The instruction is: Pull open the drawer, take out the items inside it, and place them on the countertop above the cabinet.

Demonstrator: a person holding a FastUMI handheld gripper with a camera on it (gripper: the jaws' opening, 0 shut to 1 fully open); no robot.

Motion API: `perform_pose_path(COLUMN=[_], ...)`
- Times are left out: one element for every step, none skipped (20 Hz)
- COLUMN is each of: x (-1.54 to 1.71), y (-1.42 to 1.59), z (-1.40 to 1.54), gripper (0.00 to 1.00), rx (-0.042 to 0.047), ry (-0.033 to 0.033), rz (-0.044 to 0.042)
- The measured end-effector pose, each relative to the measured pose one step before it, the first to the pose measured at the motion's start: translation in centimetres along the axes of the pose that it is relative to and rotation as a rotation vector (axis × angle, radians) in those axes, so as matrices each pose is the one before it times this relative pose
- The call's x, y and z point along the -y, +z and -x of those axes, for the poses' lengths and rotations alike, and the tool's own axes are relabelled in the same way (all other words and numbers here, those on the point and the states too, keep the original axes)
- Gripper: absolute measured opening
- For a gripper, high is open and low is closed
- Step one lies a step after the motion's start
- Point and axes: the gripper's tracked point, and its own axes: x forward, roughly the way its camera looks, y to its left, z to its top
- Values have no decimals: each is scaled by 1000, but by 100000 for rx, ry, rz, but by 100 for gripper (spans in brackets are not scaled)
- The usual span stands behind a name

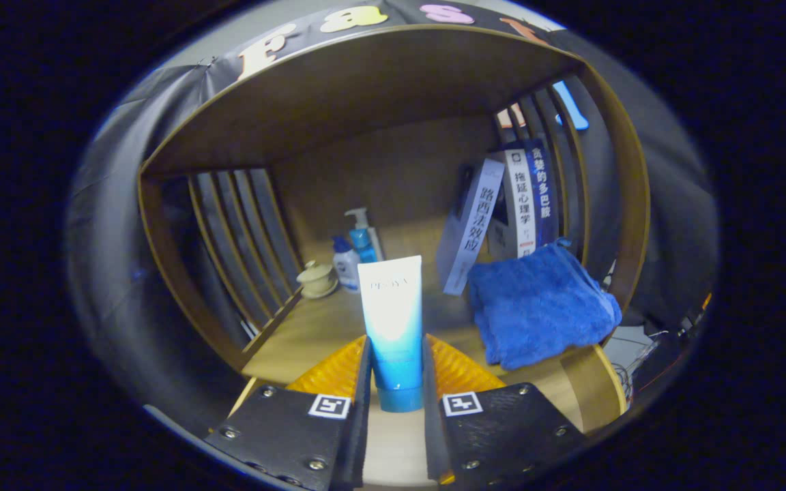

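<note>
- Countertop (311,334) of wood sits inside a slatted wooden shelf (393,88), and we see it beyond the fingers
- Blue towel (540,307) lies folded beside leaning books (495,218)
- We hold the gripper (396,372) clenched on a standing white-and-blue tube (393,320), cap down, both fingers pressing its lower part
- Two small bottles (355,256) and a lidded cup (316,278) stand near the back

A brown wooden shelf unit (393,88) with slatted sides stands against a black cloth wall (120,204); its pale wooden table (311,334) runs back to a plain wooden rear panel (393,177). The light is dim, brightest on the table's middle.
</note>
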Motion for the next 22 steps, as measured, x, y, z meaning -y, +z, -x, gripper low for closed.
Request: perform_pose_path(x=[145,16,120,140,262,64,-89,-18,-99,65,14,-291,-84,-69,87,27,-106,75,-86,13,-91,19], y=[693,480,153,-91,-235,-470,-639,-711,-815,-723,-1013,-438,-649,41,-245,-140,-323,-339,-445,-244,-267,-233], z=[-832,-917,-920,-894,-1093,-1072,-1055,-931,-941,-714,-855,-678,-425,-219,-474,-95,-191,-299,-431,-236,58,29], gripper=[35,35,35,35,35,35,35,35,35,35,35,35,35,35,35,35,35,35,35,35,35,35], rx=[2064,1187,278,-555,-826,-1041,-1316,-1287,-1619,-1072,-1179,-132,-415,2027,1144,413,-903,-951,-833,-98,-226,-157], ry=[-1505,-397,-967,-1035,-1817,-967,-700,-804,-662,-1611,-791,-150,-220,-328,-922,-844,-164,-910,-644,-412,414,-243], rz=[-1684,-1719,-1525,-1085,-703,529,901,1181,1376,1716,1165,781,590,-1203,-995,-2147,-1186,-779,-696,-1121,-546,-259])
